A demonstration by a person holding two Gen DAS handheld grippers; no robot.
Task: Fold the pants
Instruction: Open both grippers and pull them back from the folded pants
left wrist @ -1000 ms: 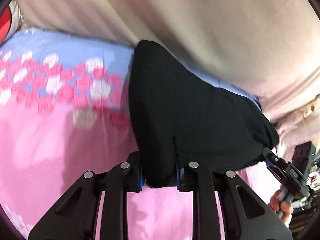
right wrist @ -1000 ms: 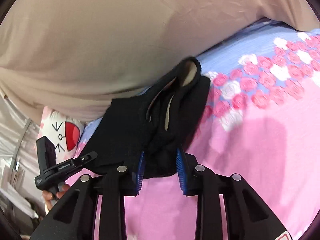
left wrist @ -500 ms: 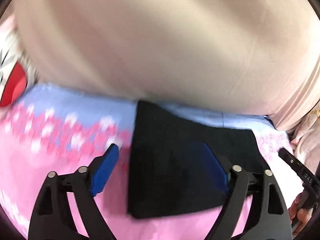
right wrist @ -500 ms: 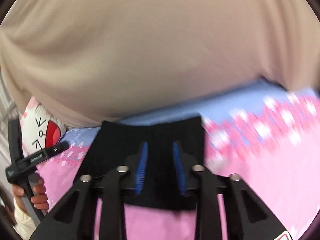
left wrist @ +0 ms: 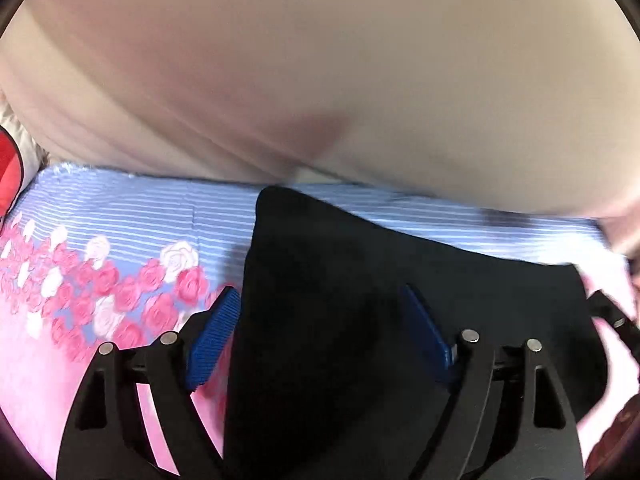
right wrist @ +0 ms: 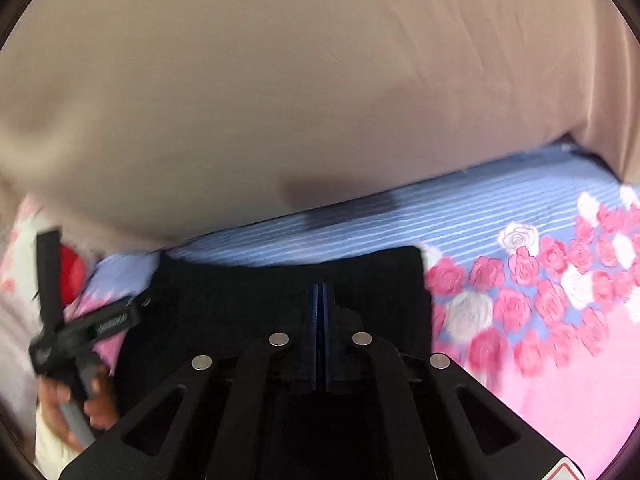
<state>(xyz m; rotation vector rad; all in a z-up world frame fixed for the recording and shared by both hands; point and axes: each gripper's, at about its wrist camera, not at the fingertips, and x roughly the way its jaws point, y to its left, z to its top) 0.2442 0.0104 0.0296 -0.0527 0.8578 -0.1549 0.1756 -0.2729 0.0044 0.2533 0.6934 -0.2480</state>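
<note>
The black pants [left wrist: 360,320] lie folded in a flat block on the pink and blue rose-print bedsheet [left wrist: 120,240]. My left gripper [left wrist: 320,328] is open above them, its blue pads [left wrist: 212,336] wide apart and holding nothing. In the right wrist view the pants [right wrist: 248,292] lie under my right gripper [right wrist: 322,304], whose blue pads are pressed together with no cloth between them. The left gripper and the hand holding it show at the left of the right wrist view [right wrist: 80,332].
A beige curtain or sheet [left wrist: 320,80] hangs close behind the bed. A white and red cartoon pillow [right wrist: 60,264] lies at the bed's left end. The sheet [right wrist: 560,360] stretches to the right of the pants.
Both grippers let go of the pants. The left one opened wide, the right one shut empty. The pants dropped flat on the sheet, folded.
</note>
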